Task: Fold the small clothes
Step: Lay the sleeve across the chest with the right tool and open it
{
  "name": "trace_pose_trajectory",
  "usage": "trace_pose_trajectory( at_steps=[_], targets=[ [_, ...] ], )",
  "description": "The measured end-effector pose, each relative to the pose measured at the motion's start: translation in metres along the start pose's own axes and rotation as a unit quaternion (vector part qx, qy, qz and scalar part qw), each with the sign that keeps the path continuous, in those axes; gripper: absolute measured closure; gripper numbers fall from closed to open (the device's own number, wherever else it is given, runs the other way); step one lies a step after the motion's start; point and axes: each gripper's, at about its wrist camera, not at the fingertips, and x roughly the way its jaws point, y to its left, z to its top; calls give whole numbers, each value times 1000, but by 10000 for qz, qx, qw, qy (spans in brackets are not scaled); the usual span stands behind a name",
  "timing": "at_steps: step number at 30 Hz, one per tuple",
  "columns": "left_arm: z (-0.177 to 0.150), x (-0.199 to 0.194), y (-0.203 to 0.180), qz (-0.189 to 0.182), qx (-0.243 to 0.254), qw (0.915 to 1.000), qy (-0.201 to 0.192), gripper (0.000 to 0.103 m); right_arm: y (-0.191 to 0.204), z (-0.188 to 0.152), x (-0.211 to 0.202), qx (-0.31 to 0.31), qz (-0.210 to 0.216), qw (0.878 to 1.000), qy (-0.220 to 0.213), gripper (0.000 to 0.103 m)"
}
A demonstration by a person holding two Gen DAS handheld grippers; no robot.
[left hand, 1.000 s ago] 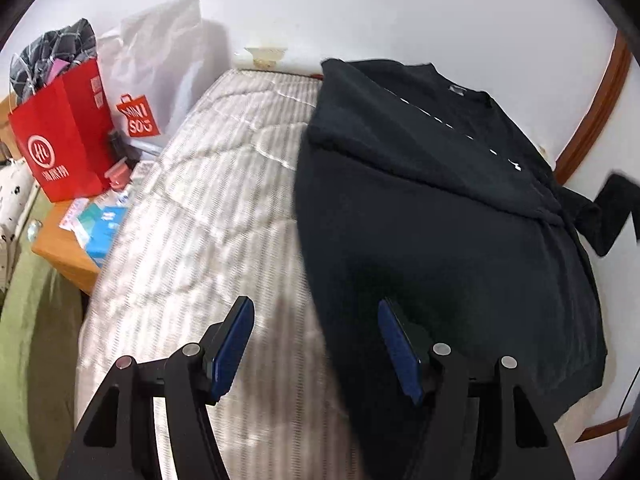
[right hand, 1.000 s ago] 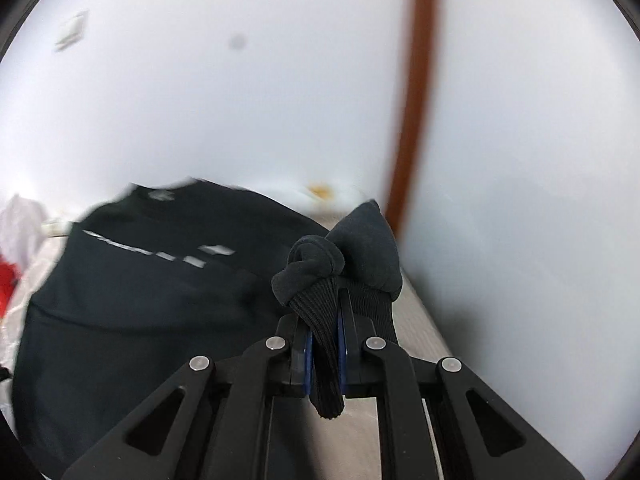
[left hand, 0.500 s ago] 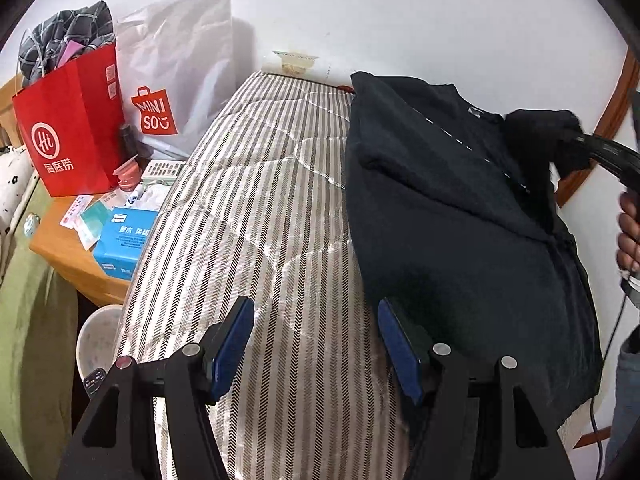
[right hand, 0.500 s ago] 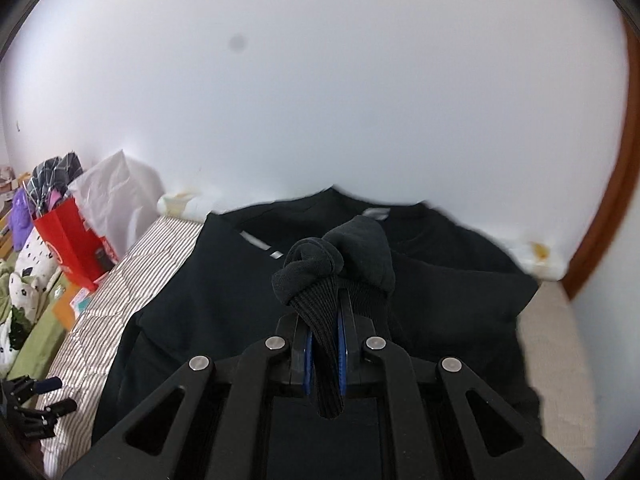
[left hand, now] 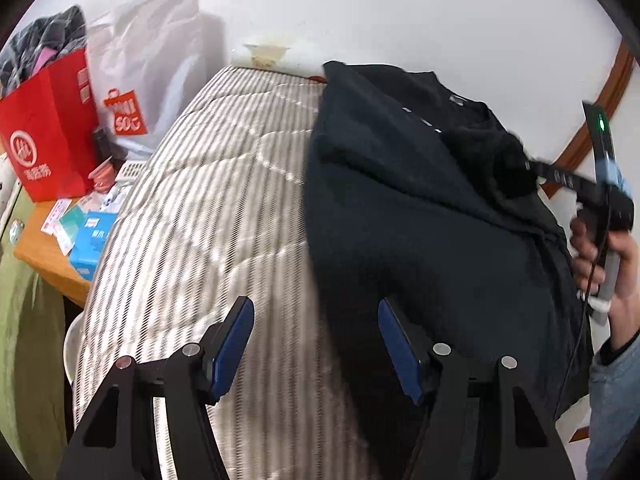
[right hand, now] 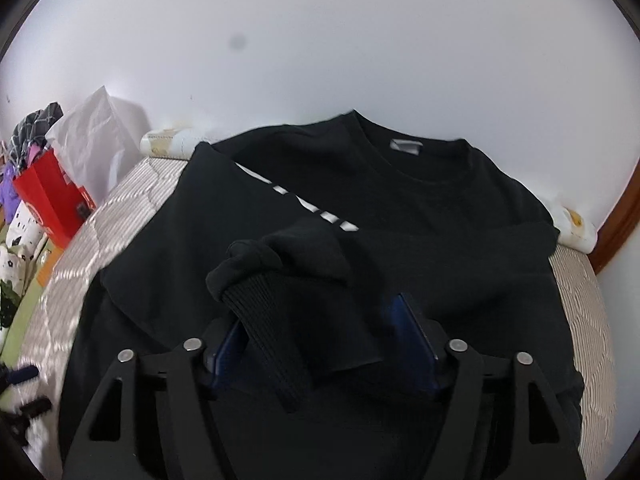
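Cuff (right hand: 280, 332) of the black sweatshirt (right hand: 360, 216) is lying loose between the right claw's (right hand: 326, 330) now spread pads, which were pinching it half a second ago. Left claw (left hand: 316, 344) is hovering spread over the striped bed (left hand: 208, 200), the sweatshirt lying flat beyond.

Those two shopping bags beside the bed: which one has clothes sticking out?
The red bag: grey checked fabric bulges from its top. The white Miniso bag beside it, nearer the wall, shows nothing poking out.

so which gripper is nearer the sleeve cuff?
Right. The right gripper has the sleeve cuff lying between its open fingers; the left gripper hovers open by the sweatshirt's hem.
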Motion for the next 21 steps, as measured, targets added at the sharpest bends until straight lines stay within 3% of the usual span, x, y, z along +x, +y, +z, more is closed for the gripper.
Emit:
trace_pose_trajectory(
  at_steps=[4,8,15,21],
  targets=[
    [14,3,-32,-62,241,9997,-16,41,-29,-34,-14,-54,286,9992,283,24],
    [31,9,-79,-137,617,9979,-109,41,-59,-66,-34,-58,86,9998,184,23],
    [49,29,-151,-263,1088,9937,-95,41,-133,-96,-65,813,176,9965,15,23],
    [65,65,-202,-316,1500,9881,-106,41,-203,-132,-91,1783,-31,9838,-154,23]
  ],
)
